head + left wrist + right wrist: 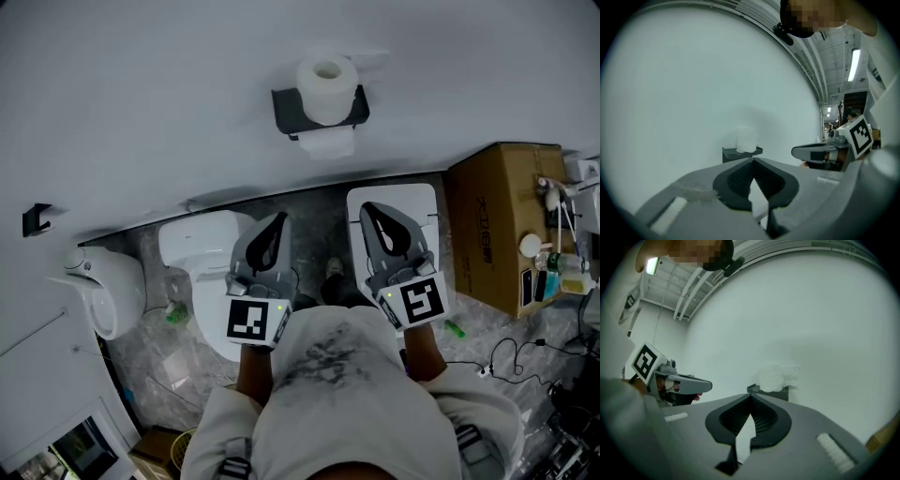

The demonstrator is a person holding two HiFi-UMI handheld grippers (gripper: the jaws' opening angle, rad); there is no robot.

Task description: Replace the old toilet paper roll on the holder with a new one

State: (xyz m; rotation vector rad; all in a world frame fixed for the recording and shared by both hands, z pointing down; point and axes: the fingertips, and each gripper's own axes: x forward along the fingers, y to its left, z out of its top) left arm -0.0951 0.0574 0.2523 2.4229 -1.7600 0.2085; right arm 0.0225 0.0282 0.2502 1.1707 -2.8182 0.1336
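White toilet paper roll (327, 89) atop the dark holder (286, 111), we hold left gripper (277, 218) and right gripper (368, 209) well apart from it, both pairs of jaws pressed together, empty

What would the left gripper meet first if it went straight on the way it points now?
Probably the dark holder on the wall, under the toilet paper roll; nothing shows between. Depth is unclear.

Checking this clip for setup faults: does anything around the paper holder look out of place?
Mildly: a toilet paper roll stands on end on top of the dark wall holder, not hung, with loose paper hanging below it. Nothing looks spilled or broken.
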